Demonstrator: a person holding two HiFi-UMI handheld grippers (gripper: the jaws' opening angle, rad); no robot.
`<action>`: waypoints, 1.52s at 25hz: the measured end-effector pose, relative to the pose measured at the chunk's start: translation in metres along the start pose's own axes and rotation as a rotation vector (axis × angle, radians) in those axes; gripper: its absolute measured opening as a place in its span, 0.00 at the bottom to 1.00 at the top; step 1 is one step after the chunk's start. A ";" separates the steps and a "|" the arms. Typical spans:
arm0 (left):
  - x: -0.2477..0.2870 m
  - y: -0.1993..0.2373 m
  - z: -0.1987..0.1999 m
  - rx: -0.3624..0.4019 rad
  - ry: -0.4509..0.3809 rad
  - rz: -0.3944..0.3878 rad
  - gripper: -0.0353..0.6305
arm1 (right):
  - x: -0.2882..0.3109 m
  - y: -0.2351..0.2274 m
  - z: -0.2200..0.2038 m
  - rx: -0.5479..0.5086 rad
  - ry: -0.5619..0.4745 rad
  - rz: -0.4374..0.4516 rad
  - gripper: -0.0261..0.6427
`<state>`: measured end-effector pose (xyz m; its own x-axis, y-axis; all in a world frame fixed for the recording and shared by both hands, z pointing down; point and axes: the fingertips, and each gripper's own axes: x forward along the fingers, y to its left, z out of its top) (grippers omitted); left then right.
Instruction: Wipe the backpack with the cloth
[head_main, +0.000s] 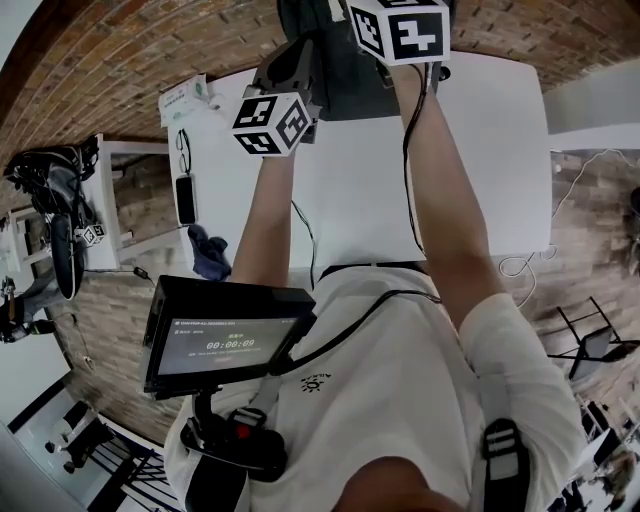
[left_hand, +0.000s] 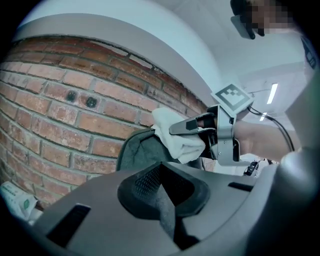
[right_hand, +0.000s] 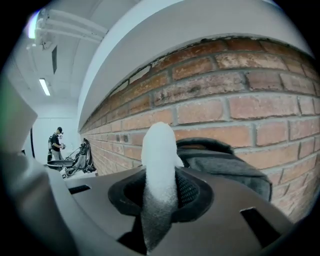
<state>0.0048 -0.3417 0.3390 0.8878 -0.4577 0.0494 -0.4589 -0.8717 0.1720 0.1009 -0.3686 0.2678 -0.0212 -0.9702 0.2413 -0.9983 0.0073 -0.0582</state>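
Observation:
The dark grey backpack (head_main: 335, 70) stands on the white table against the brick wall. My left gripper (head_main: 290, 75) is at its left side, shut on a strip of its dark fabric (left_hand: 164, 207). The backpack's top (left_hand: 136, 150) rises just beyond those jaws. In the left gripper view my right gripper (left_hand: 176, 139) reaches in from the right, shut on the folded white cloth (left_hand: 177, 140), which rests on the bag's upper edge. In the right gripper view the cloth (right_hand: 159, 160) sticks up between the jaws, with the backpack (right_hand: 225, 165) just right of it.
On the white table (head_main: 480, 180) lie a tissue pack (head_main: 185, 98), glasses (head_main: 184, 150) and a phone (head_main: 185, 200) at the left edge. A dark blue rag (head_main: 208, 255) lies near me. A person (right_hand: 56, 142) stands far off.

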 end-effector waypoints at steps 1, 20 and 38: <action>0.002 -0.003 0.001 0.000 -0.001 -0.008 0.06 | -0.003 -0.006 0.002 0.007 -0.002 -0.012 0.18; 0.026 -0.065 -0.007 0.027 0.026 -0.088 0.06 | -0.077 -0.131 0.001 -0.036 -0.017 -0.248 0.18; 0.022 -0.087 -0.016 0.025 0.041 -0.079 0.06 | -0.102 -0.140 -0.047 -0.046 -0.013 -0.242 0.18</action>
<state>0.0648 -0.2725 0.3411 0.9218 -0.3800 0.0771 -0.3875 -0.9092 0.1522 0.2399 -0.2595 0.2966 0.2191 -0.9481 0.2306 -0.9757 -0.2148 0.0438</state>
